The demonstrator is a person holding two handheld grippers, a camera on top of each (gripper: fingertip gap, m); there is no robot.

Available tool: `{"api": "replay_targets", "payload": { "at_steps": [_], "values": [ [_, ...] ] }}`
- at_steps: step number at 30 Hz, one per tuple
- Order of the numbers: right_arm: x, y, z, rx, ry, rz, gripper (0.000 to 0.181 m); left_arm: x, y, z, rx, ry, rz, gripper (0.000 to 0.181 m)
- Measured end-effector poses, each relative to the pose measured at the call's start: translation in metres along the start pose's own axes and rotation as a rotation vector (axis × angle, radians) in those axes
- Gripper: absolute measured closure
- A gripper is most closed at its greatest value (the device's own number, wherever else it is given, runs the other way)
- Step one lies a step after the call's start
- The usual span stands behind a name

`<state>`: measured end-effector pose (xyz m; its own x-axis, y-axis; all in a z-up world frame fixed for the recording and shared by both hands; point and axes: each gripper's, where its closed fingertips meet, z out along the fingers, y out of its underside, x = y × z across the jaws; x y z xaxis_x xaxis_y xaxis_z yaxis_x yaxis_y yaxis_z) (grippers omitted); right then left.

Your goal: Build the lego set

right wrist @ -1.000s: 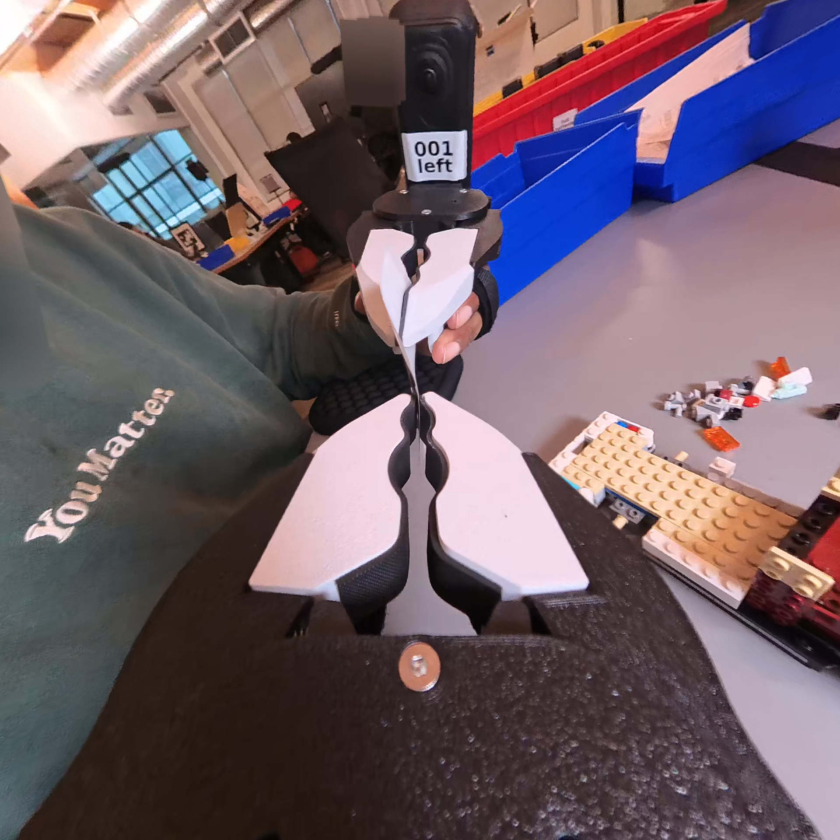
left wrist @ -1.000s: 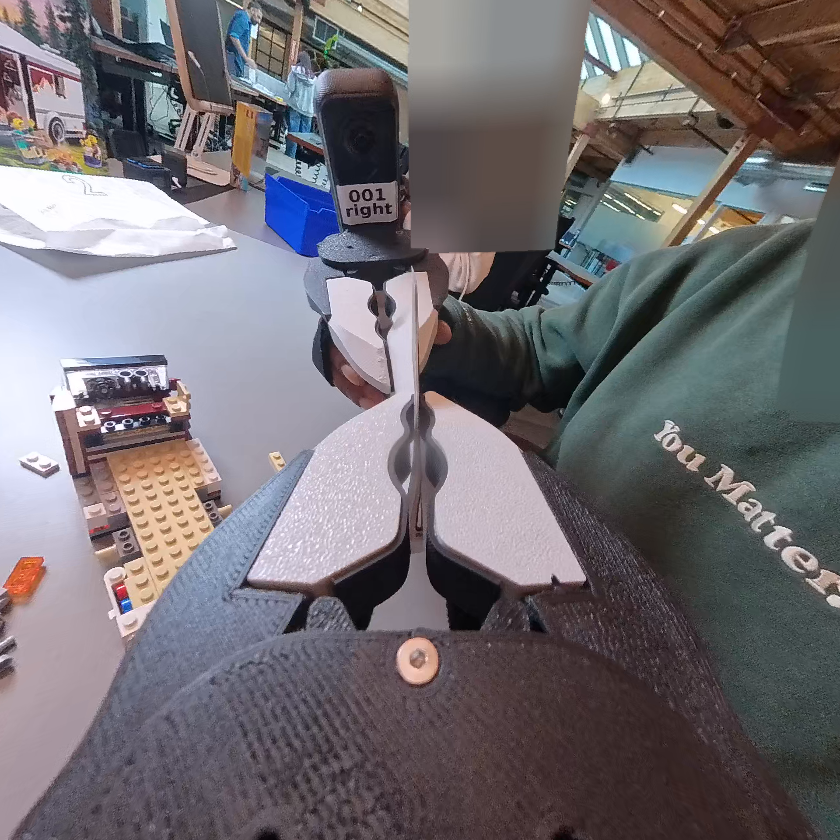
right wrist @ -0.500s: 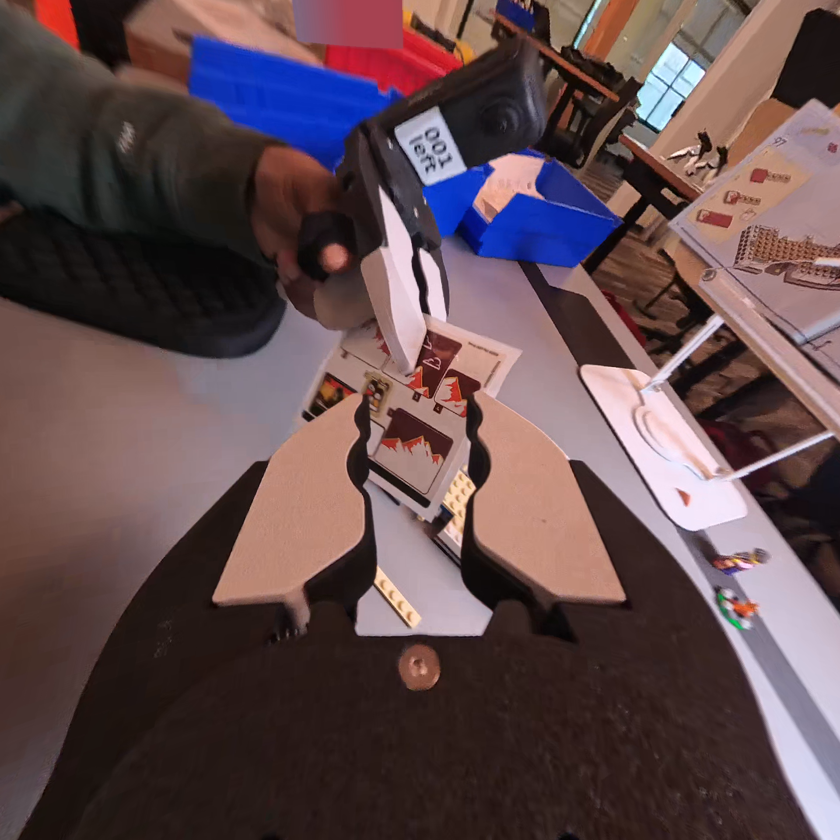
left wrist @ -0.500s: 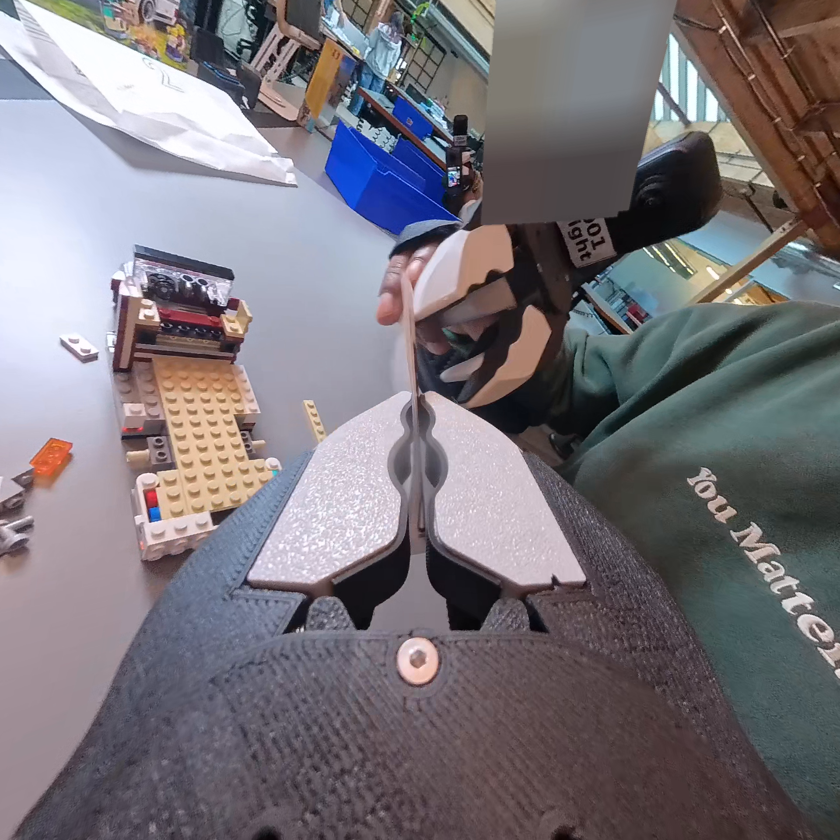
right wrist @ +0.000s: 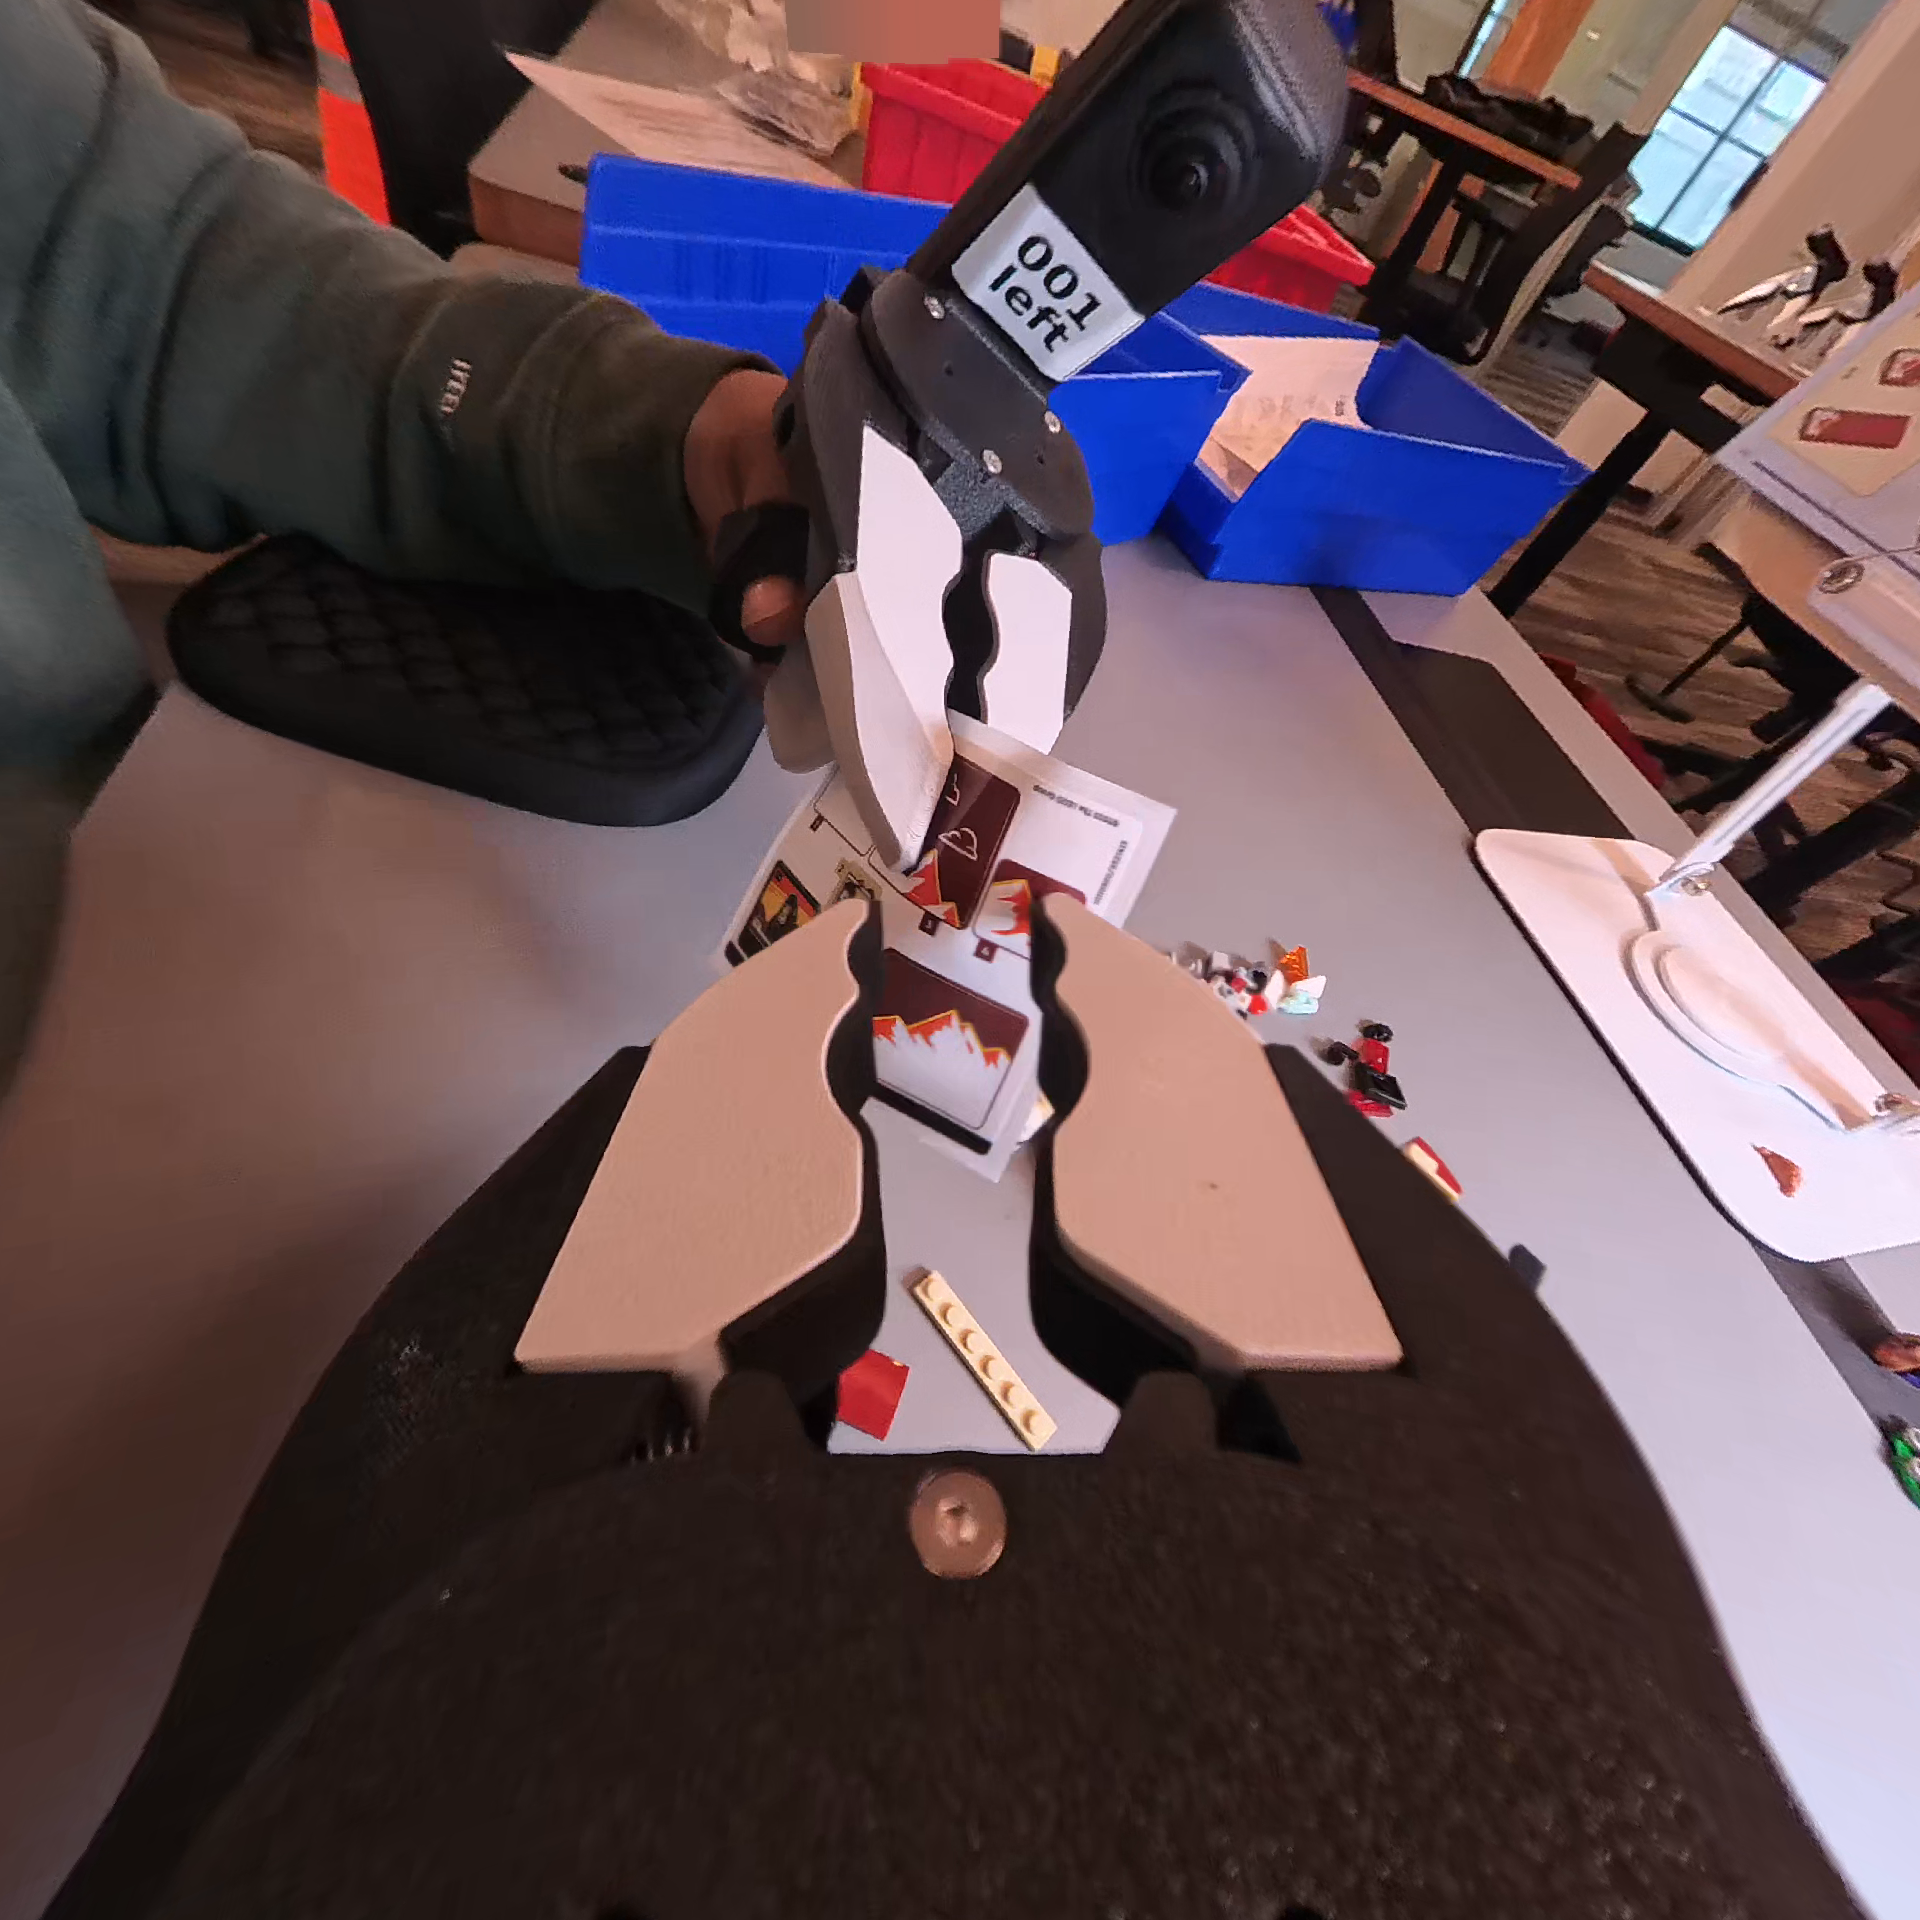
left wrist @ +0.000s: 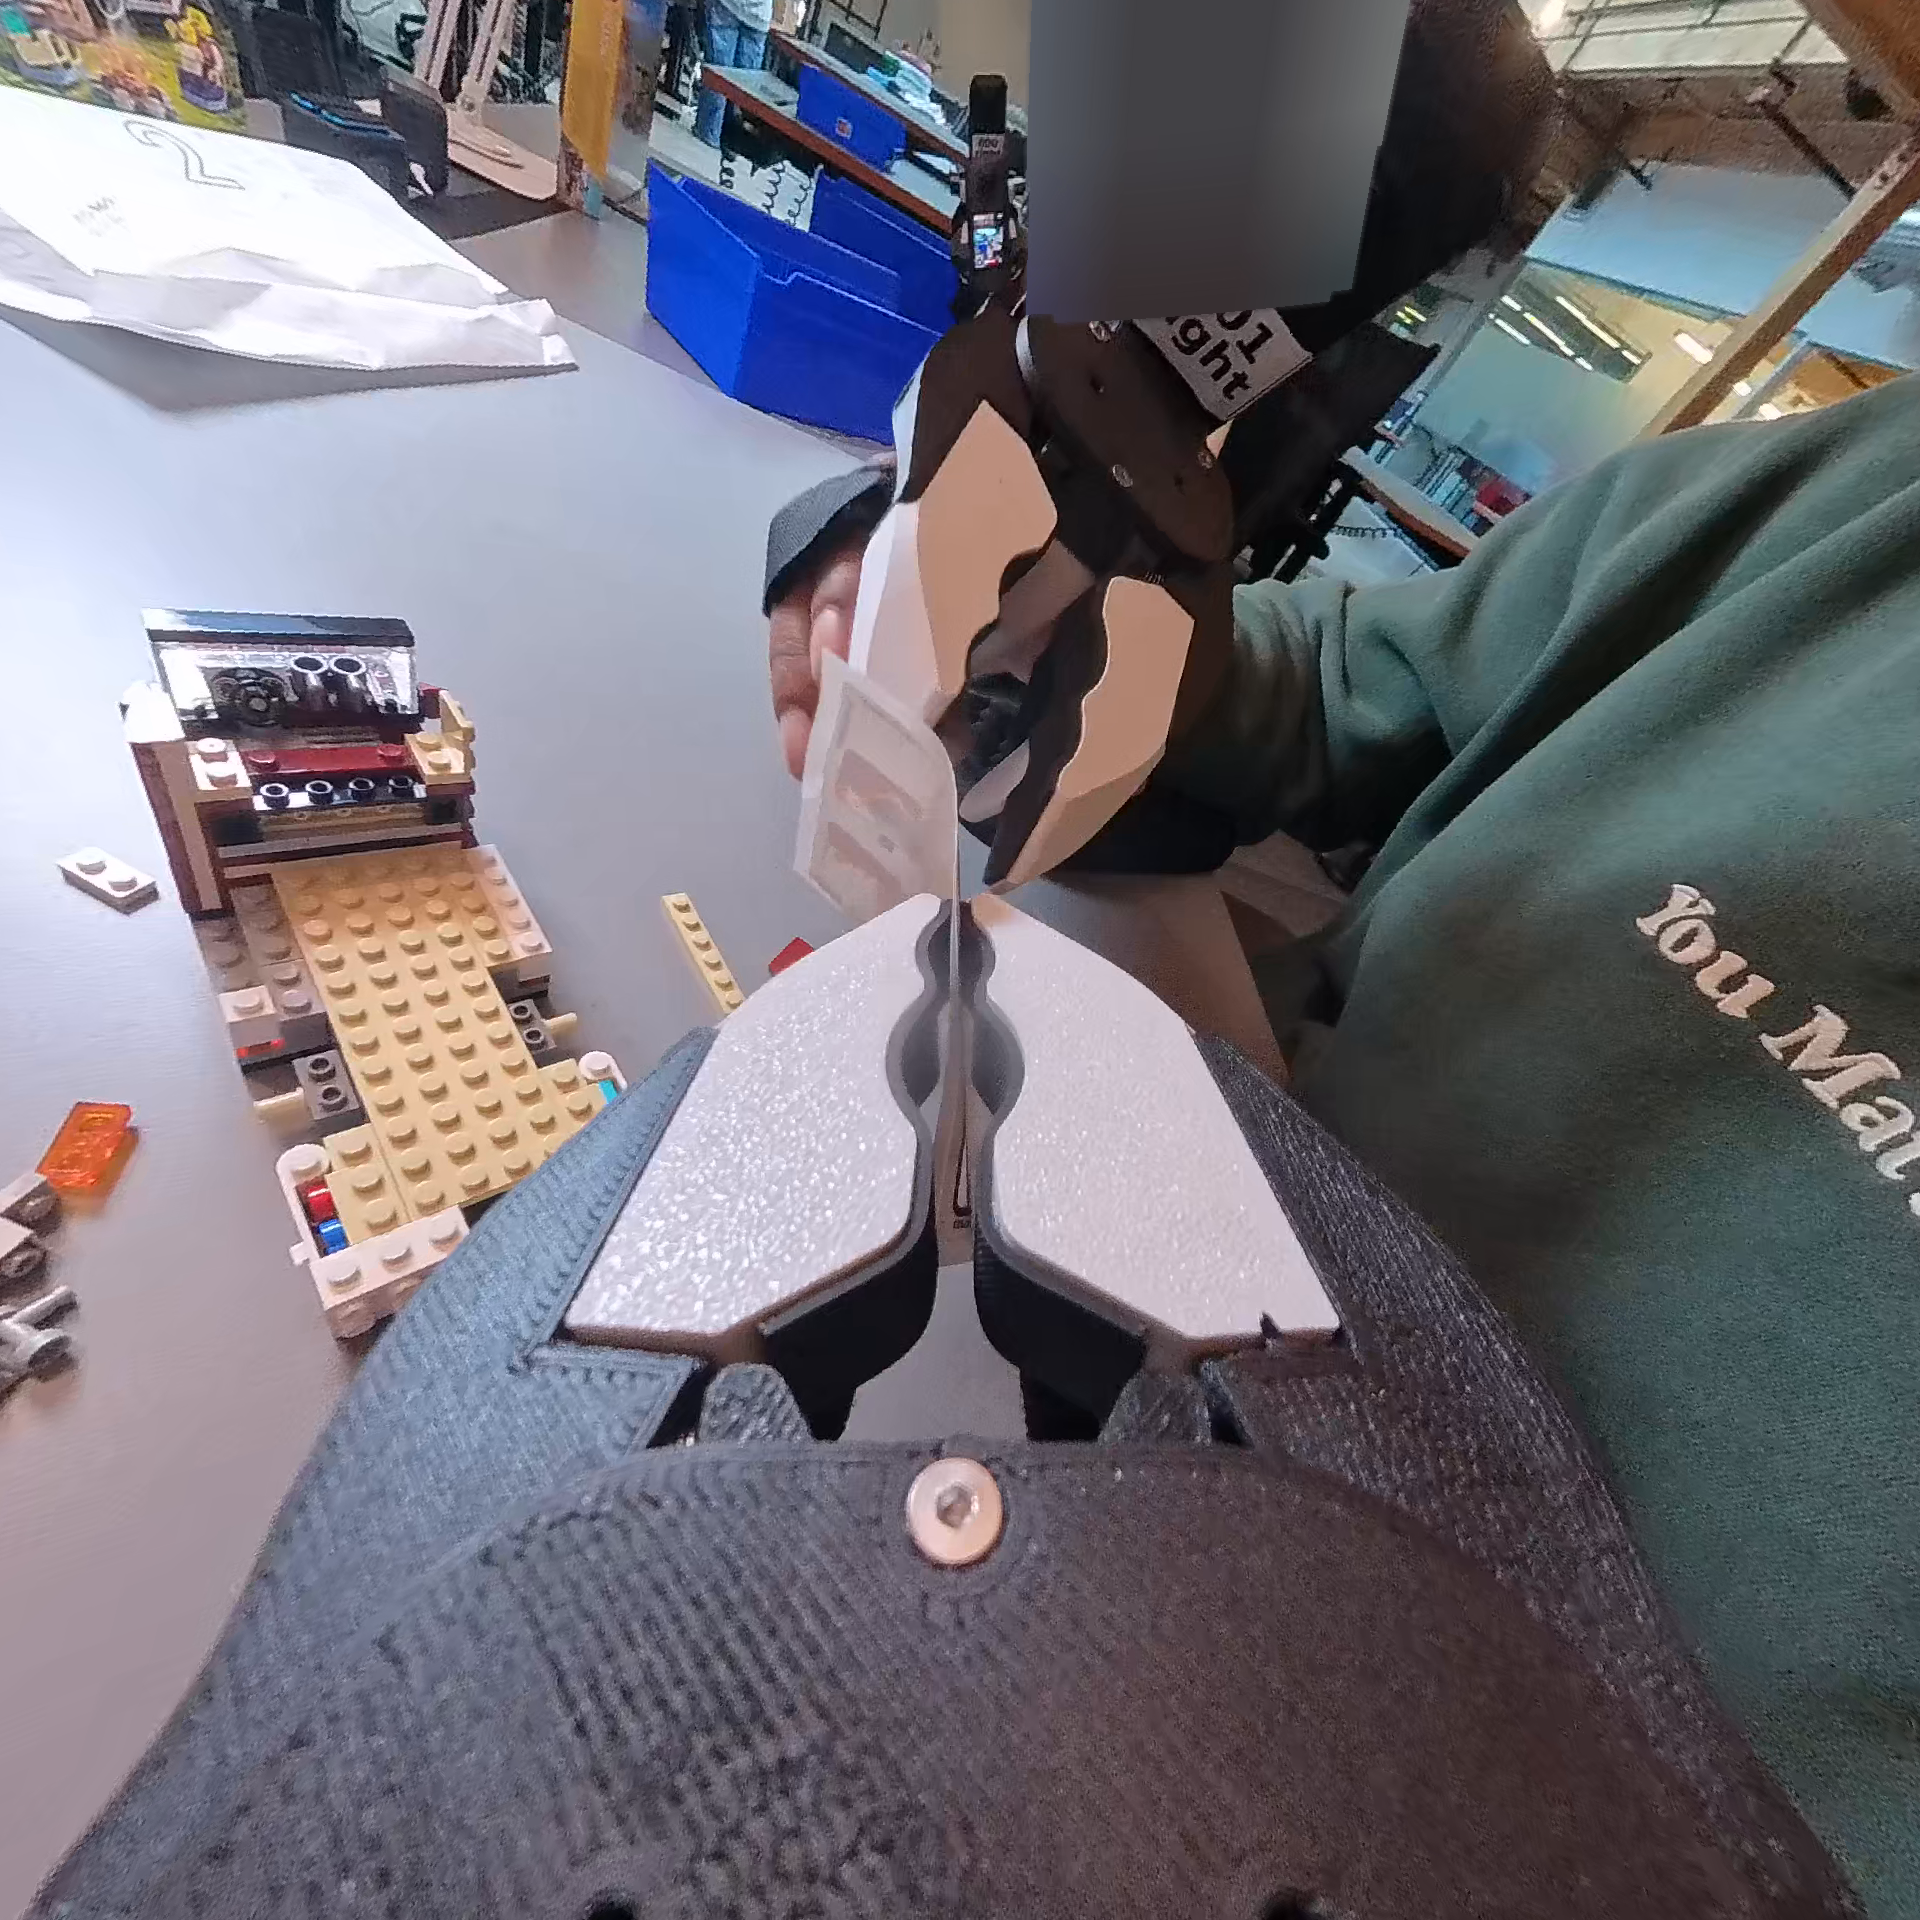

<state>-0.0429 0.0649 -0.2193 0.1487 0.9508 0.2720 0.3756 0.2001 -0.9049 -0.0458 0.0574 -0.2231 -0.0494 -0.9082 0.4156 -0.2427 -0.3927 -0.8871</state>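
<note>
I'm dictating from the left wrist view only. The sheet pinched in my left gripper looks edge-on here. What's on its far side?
Observer: The right wrist view shows the sticker sheet's printed face: dark red stickers with white and orange jagged shapes.
Operator: How does the right gripper line up with it?
Observer: From its own camera, the right gripper is open and the sheet shows through the gap beyond its fingertips. I cannot tell whether they touch.
Operator: Anything further right on the table?
Observer: A white stand base rests there, with a small reddish-brown piece on it.
</note>
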Motion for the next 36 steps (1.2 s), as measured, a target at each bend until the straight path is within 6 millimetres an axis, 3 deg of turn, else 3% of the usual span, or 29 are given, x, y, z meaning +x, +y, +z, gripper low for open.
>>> {"api": "replay_targets", "payload": {
  "at_steps": [3,10,14,23,32,36],
  "values": [
    [0.004,0.0,-0.001,-0.008,0.027,-0.006,0.14,-0.001,0.001,0.0,0.0,0.0,-0.001,0.181],
    [-0.006,0.007,0.003,-0.039,-0.037,0.013,0.129,0.006,0.011,0.006,-0.066,0.025,0.049,0.181],
    [-0.017,0.011,0.007,-0.059,-0.083,0.004,0.145,0.002,0.013,0.006,-0.076,0.001,0.049,0.181],
    [-0.013,0.006,0.002,-0.009,-0.117,0.127,0.18,-0.001,0.009,0.005,-0.037,-0.012,0.059,0.18],
    [-0.009,-0.005,-0.003,0.094,-0.259,0.462,0.181,0.007,-0.003,0.006,0.022,-0.018,0.113,0.181],
    [-0.012,-0.01,-0.004,0.14,-0.382,0.663,0.181,0.007,-0.009,0.005,0.053,-0.056,0.161,0.169]
  ]
}}
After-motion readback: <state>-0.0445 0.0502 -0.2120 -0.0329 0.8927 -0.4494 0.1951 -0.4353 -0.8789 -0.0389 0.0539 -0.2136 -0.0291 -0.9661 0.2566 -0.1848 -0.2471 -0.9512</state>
